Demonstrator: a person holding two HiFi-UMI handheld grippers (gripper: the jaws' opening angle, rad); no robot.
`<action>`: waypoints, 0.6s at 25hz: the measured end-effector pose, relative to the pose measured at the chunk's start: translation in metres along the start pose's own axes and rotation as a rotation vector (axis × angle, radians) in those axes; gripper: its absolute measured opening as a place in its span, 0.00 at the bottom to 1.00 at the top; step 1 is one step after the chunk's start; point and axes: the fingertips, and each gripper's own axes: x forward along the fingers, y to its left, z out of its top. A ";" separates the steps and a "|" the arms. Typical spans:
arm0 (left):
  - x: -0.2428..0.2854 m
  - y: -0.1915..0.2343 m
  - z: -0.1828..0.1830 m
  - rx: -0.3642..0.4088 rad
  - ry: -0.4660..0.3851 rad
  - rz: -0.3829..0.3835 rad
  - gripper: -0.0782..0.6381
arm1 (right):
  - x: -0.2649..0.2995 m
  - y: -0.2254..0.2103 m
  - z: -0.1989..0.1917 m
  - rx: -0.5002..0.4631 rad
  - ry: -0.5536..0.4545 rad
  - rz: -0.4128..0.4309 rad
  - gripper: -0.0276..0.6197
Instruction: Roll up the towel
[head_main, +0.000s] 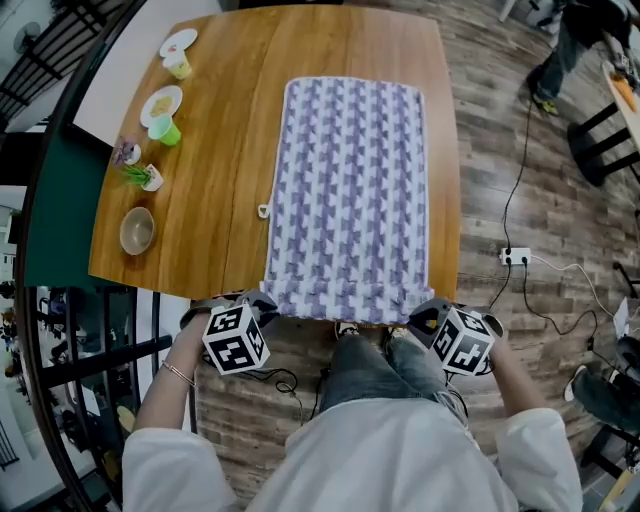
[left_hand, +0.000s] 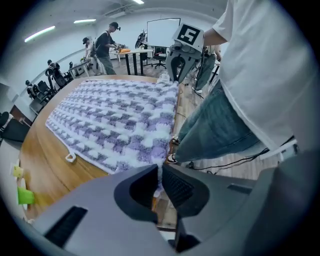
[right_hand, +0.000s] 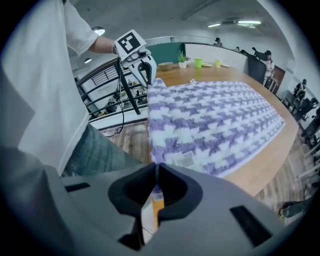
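— How far along?

— Barely started, by the look of it. Just a thin lip bunched along the near hem of the towel (head_main: 350, 190), right at the near edge of the table (head_main: 230, 150). Otherwise spread flat, with the full length left to roll.

— And the grips?

— Clamped tight, both. Left gripper (left_hand: 160, 175) nipped onto the near left corner, with a sliver of white pile in the jaws. Right gripper (right_hand: 156, 170) likewise pinched shut on the near right corner (just beside a printed label (right_hand: 187, 159)).

— Feel of it?

— Thick, nubbly terry in purple-and-white checks. Long rectangle, with a small loop (head_main: 264, 211) on the left hem. Soft enough to sag, probably bulky once rolled. Underneath, smooth varnished wood with rounded corners.
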 end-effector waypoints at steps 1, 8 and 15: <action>-0.004 0.005 0.001 -0.004 0.000 -0.011 0.15 | -0.005 -0.004 0.004 0.004 -0.007 0.006 0.07; -0.038 0.074 0.027 0.000 -0.040 0.101 0.15 | -0.047 -0.062 0.029 0.049 -0.082 -0.109 0.07; -0.022 0.184 0.044 -0.057 -0.059 0.149 0.18 | -0.040 -0.170 0.044 0.135 -0.112 -0.172 0.09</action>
